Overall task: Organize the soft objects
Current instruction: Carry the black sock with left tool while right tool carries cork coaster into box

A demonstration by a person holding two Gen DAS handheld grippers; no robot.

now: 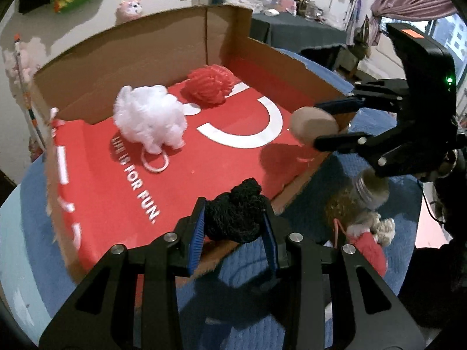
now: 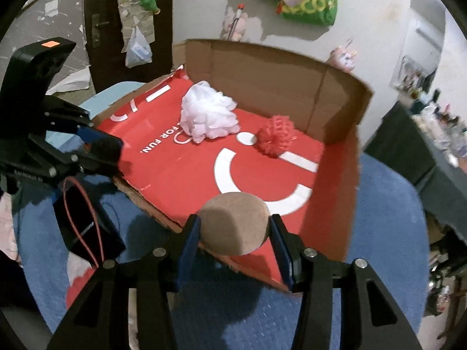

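1. The left gripper (image 1: 235, 233) is clamped narrow on a black mesh puff (image 1: 236, 214); both blue pads (image 1: 196, 233) press into its sides, and the puff bulges up above the fingertips.
2. That black puff hangs just over the near edge of the open cardboard box (image 1: 146, 46), above its red printed floor.
3. The right gripper (image 2: 235, 240) holds a tan sponge (image 2: 235, 223) at a middling spread, one pad on each side of it.
4. The sponge is a rounded oval, its long axis running across from finger to finger; it hovers over the box's near right corner.
5. Inside the box, a white mesh puff (image 1: 150, 116) sits near the back wall, its cord loop trailing toward the near edge.
6. A red mesh puff (image 1: 210, 83) rests just beside it, tucked nearer the back corner, with a small gap between the two.
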